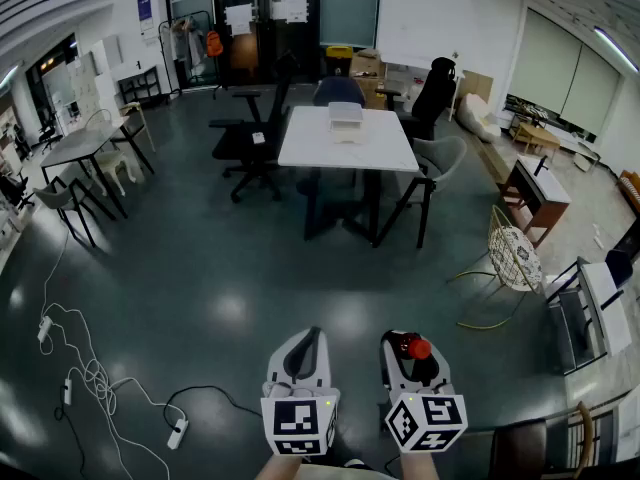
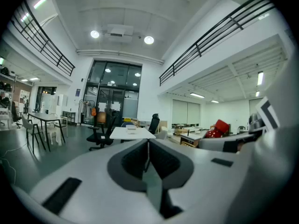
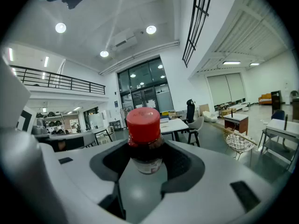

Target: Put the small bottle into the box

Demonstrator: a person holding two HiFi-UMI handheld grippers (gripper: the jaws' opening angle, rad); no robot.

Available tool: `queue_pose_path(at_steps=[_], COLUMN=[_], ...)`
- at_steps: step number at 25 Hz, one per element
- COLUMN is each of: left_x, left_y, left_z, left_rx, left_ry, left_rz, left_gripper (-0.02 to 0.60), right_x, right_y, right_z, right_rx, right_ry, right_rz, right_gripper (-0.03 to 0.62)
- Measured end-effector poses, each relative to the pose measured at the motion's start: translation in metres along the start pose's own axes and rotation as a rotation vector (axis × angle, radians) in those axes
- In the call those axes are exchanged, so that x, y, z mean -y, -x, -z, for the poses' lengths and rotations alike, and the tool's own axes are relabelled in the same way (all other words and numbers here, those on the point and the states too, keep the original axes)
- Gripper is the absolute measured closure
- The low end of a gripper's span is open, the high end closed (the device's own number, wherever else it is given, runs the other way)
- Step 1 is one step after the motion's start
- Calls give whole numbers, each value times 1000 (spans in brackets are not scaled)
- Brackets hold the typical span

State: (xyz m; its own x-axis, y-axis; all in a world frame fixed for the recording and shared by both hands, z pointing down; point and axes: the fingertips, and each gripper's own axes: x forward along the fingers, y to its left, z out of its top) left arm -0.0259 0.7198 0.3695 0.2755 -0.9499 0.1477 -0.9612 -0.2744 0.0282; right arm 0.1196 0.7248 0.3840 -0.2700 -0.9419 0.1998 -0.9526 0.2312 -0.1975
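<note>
Small bottle (image 3: 144,136) clamped in right gripper (image 1: 409,344); left gripper (image 1: 312,340) closed, empty; both side by side.

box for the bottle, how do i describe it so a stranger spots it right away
Find the white table in the middle of the dark floor. The box sits near its far edge. It is pale and the only thing on that tabletop, unlike the brown cartons behind.
</note>
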Motion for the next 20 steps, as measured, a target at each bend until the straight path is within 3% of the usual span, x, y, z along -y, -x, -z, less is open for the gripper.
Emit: queue_pose_path(at_steps=[20], left_x=[-25], left_y=[-40], left_z=[7], left_rx=[-11], left_ry=[-7], left_rz=[10], left_gripper=[558], right_x=[2], right_y=[-45], right_z=[5], right_rx=[-19], right_ry=[-29], right_rz=[8], right_gripper=[364])
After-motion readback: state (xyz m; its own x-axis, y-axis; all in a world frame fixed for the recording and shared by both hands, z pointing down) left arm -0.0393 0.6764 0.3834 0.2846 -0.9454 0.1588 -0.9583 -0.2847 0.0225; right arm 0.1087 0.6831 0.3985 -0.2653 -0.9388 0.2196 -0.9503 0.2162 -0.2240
